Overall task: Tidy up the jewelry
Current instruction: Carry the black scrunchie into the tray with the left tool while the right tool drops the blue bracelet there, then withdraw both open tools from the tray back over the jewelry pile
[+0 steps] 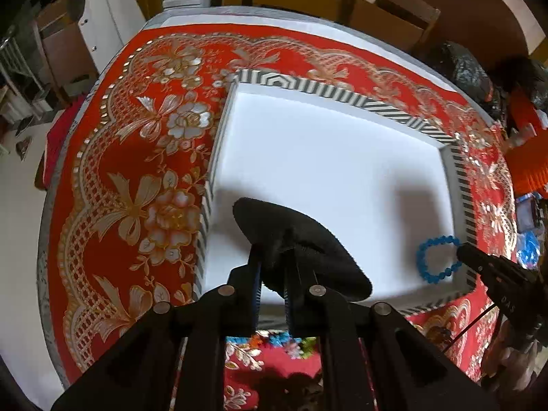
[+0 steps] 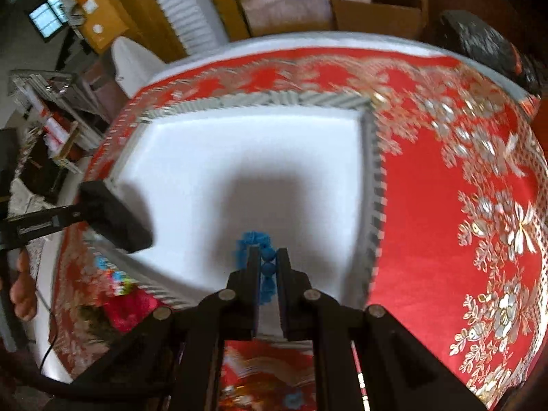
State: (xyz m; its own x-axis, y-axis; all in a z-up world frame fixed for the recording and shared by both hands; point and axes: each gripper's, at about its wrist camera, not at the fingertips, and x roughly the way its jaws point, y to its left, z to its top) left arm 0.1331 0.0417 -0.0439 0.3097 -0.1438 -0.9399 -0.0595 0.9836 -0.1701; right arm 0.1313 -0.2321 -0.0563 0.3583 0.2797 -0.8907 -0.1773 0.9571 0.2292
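Note:
A white tray with a black-and-white striped rim [image 1: 342,90] lies on a red floral cloth. My left gripper [image 1: 274,257] is shut on a black velvet oval cushion [image 1: 301,239], which hangs tilted over the tray's near left part. From the right wrist view the cushion [image 2: 114,219] shows over the tray's left rim. My right gripper [image 2: 268,257] is shut on a blue beaded bracelet [image 2: 251,239], held low over the tray's white floor near its front right corner [image 1: 420,263]. Whether the bracelet touches the floor I cannot tell.
The tray rim [image 2: 371,171] stands above the red cloth [image 1: 137,137] that covers the table. Colourful jewelry [image 1: 274,340] lies on the cloth in front of the tray. A cardboard box [image 2: 373,3] and a black bag [image 1: 462,68] stand beyond the table.

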